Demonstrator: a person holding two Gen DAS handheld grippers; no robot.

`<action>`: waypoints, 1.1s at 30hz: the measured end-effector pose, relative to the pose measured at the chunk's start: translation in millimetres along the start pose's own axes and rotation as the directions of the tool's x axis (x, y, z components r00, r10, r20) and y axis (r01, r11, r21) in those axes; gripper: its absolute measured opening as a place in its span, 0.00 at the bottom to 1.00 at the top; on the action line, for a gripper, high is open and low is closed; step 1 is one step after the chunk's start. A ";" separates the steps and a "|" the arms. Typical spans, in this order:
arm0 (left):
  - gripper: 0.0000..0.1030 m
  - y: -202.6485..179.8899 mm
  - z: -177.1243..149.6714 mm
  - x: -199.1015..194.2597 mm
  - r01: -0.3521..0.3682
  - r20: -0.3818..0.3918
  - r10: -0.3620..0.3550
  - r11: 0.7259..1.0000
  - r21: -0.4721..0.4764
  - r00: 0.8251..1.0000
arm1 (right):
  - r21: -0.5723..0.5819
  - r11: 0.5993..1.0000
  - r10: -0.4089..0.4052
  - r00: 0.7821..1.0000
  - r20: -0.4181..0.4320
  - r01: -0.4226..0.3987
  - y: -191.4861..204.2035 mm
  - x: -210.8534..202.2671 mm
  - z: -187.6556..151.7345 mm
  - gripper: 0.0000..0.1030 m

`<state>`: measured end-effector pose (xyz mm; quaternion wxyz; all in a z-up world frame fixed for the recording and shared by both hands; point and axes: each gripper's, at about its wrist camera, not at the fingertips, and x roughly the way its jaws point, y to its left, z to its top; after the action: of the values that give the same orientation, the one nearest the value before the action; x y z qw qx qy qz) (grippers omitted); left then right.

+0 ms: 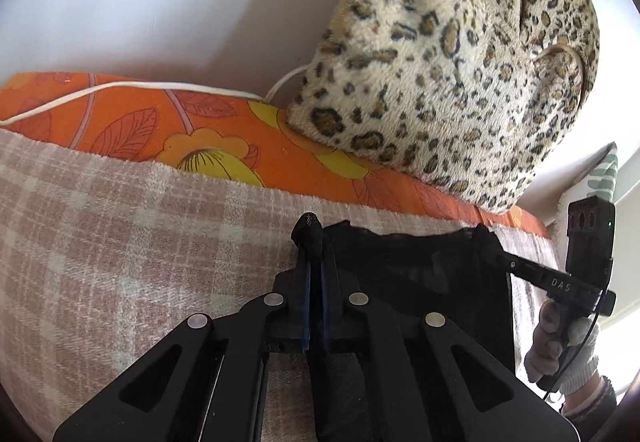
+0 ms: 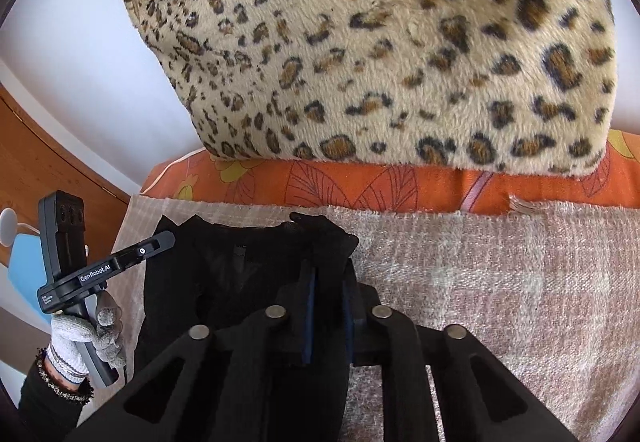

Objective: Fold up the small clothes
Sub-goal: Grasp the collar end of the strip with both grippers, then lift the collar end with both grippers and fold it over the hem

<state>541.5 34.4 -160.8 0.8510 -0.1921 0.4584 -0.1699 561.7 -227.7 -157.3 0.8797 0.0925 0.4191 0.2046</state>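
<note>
A small black mesh garment (image 1: 408, 262) is stretched between my two grippers above a pink checked blanket (image 1: 120, 242). My left gripper (image 1: 314, 274) is shut on the garment's left corner, cloth bunched over the fingertips. My right gripper (image 2: 328, 282) is shut on the other corner of the garment (image 2: 240, 270). In the left wrist view the right gripper (image 1: 492, 242) shows at the right, its tip on the cloth. In the right wrist view the left gripper (image 2: 164, 238) shows at the left, held by a gloved hand (image 2: 88, 338).
A leopard-print plush cushion (image 1: 460, 61) lies at the back on an orange floral sheet (image 1: 180, 121). A white cable (image 1: 120, 89) runs along the sheet by the white wall. A wooden edge (image 2: 60, 161) stands at the left in the right wrist view.
</note>
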 end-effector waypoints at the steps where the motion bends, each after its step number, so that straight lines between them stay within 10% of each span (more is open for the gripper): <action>1: 0.02 -0.5 2.1 -0.9 0.006 0.013 -0.006 1.000 0.000 1.000 | -0.009 1.000 -0.003 1.000 0.011 0.003 1.9 -0.7 1.9 0.05; 5: 0.03 1.3 6.2 3.8 0.032 -0.029 -0.032 0.999 0.001 0.999 | 0.012 1.000 0.020 1.000 -0.020 -0.020 -3.9 3.7 6.2 0.10; 9: 0.17 6.8 6.4 8.2 0.024 -0.081 -0.027 0.999 -0.040 0.996 | 0.073 0.994 0.081 0.997 -0.003 -0.081 -16.2 -0.8 5.7 0.39; 20: 0.05 -10.1 4.4 8.7 0.001 -0.040 0.000 1.000 0.020 0.999 | 0.009 0.999 0.035 0.999 -0.021 -0.035 0.2 5.4 10.1 0.08; 33: 0.04 -40.9 -0.4 -19.5 0.033 -0.012 -0.032 0.996 0.085 0.999 | -0.030 0.998 0.052 0.999 0.012 -0.052 25.1 -23.9 13.9 0.05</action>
<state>526.4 7.9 -127.4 0.8531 -0.1623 0.4519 -0.2039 551.8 -215.4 -123.4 0.8781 0.0916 0.4077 0.2330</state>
